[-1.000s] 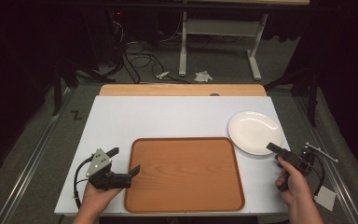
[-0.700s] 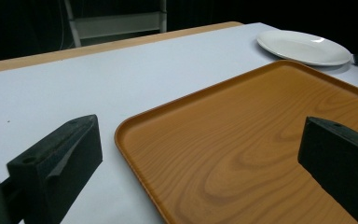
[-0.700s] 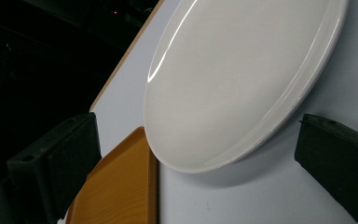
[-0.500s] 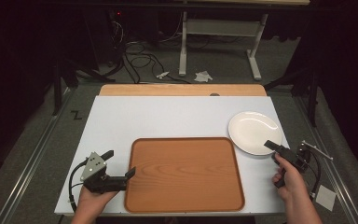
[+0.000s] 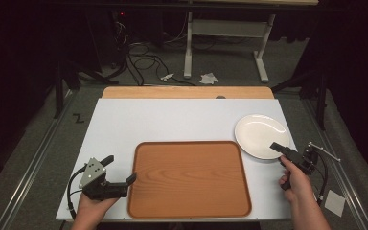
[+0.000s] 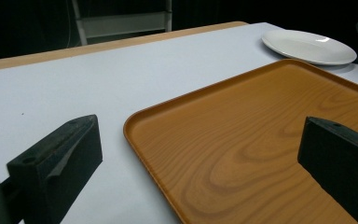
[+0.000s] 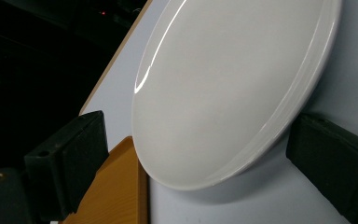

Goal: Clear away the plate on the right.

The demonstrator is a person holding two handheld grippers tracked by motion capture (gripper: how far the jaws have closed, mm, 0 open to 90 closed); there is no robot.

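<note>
A brown wooden tray (image 5: 189, 179) lies at the table's near middle, with a white plate (image 5: 261, 136) to its right and farther back. My left gripper (image 5: 119, 168) stands open at the tray's left rim. In the left gripper view, one jaw is over the white table and the other over the tray (image 6: 261, 140). My right gripper (image 5: 280, 149) is at the plate's near rim, rolled on its side. Its jaws have just been closing, with the plate (image 7: 223, 84) rim between them. The pads (image 7: 70, 158) stand clear of the rim.
The white table (image 5: 172, 120) ends in a wooden strip (image 5: 187, 92) at the far side. Its right edge runs close beside my right hand. On the floor beyond lie cables (image 5: 143, 52) and the legs of a desk frame (image 5: 225, 28).
My left gripper has drifted slightly left and nearer along the tray's left rim. My right gripper has edged a little toward the plate.
</note>
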